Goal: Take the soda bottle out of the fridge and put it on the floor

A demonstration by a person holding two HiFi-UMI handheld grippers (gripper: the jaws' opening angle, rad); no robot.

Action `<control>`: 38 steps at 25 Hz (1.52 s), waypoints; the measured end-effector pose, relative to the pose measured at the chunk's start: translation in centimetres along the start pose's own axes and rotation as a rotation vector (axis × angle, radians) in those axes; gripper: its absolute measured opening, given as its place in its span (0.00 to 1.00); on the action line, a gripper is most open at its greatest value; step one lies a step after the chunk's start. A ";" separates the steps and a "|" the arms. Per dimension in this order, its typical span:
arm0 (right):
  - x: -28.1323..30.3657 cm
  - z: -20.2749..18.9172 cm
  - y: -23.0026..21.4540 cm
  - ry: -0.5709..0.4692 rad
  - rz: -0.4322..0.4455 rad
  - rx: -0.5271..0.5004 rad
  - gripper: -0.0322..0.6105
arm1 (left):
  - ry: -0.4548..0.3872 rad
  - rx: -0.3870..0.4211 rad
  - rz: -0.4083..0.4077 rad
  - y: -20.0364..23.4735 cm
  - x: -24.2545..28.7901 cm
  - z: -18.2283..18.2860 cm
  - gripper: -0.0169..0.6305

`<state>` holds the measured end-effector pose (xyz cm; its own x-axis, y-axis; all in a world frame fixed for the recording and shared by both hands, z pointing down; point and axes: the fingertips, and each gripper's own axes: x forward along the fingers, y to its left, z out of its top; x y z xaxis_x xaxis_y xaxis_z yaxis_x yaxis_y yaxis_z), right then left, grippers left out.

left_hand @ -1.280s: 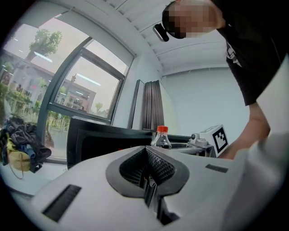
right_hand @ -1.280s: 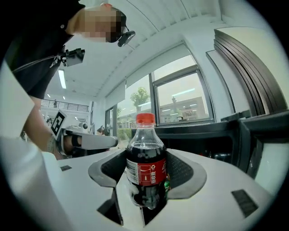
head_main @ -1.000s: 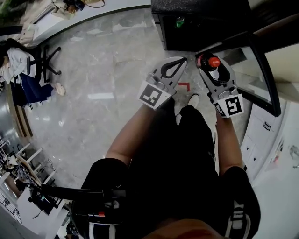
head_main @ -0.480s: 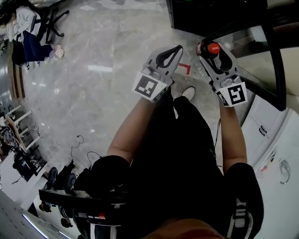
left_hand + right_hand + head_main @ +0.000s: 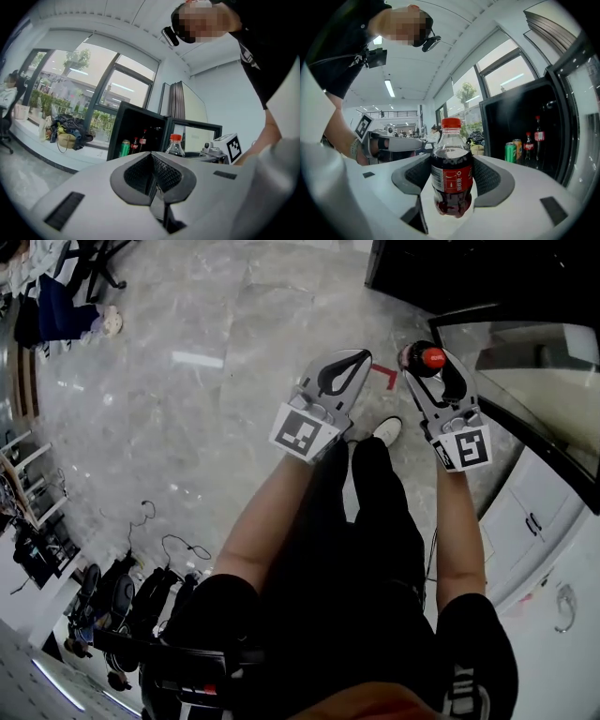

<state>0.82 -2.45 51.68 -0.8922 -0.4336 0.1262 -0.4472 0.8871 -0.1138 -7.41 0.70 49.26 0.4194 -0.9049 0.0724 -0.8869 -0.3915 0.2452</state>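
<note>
I'm pinching the bottle (image 5: 451,176) upright in my right gripper (image 5: 428,360), with the jaws clamping its label. It's sitting clear of the fridge (image 5: 525,126), hanging above the floor (image 5: 234,352). My left gripper (image 5: 349,364) is pressed together, carrying nothing. Extraction looks done; lowering to the floor and releasing are left.

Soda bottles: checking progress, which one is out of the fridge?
The soda bottle clamped in the right gripper; the other two bottles stand inside the fridge.
</note>
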 end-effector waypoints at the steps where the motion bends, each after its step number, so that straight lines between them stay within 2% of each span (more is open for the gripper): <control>1: 0.8 -1.7 0.1 0.006 -0.008 0.001 0.49 | 0.001 -0.009 0.007 1.0 -0.4 -1.4 0.03; 8: 5.2 -14.6 -1.2 0.035 -0.043 0.049 0.49 | 0.073 -0.051 0.051 6.1 -1.9 -13.5 0.03; 14: 7.9 -27.7 -2.4 0.075 0.013 0.066 0.49 | 0.126 -0.060 0.055 8.8 -0.8 -25.6 0.03; 19: 9.9 -39.1 -3.0 0.152 0.124 0.035 0.49 | 0.112 -0.054 0.013 10.7 1.5 -34.7 0.03; 23: 12.0 -46.6 -3.4 0.166 0.208 0.011 0.49 | 0.122 -0.019 -0.079 12.6 3.2 -41.6 0.03; 26: 13.8 -51.7 -3.9 0.160 0.250 0.012 0.49 | 0.146 0.020 -0.145 14.5 4.0 -46.9 0.03; 32: 16.8 -61.5 -5.7 0.177 0.289 0.027 0.49 | 0.224 0.064 -0.201 17.4 5.0 -57.2 0.03; 35: 18.1 -65.9 -5.5 0.208 0.327 -0.001 0.49 | 0.255 0.039 -0.190 18.6 4.9 -60.8 0.03; 38: 18.7 -69.3 -5.1 0.234 0.355 -0.042 0.49 | 0.272 0.006 -0.182 19.3 4.6 -62.1 0.03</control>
<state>-9.20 -4.16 122.90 -0.9498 -0.0569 0.3077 -0.1078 0.9826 -0.1511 -10.54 -0.63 114.41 0.6070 -0.7425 0.2835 -0.7933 -0.5446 0.2721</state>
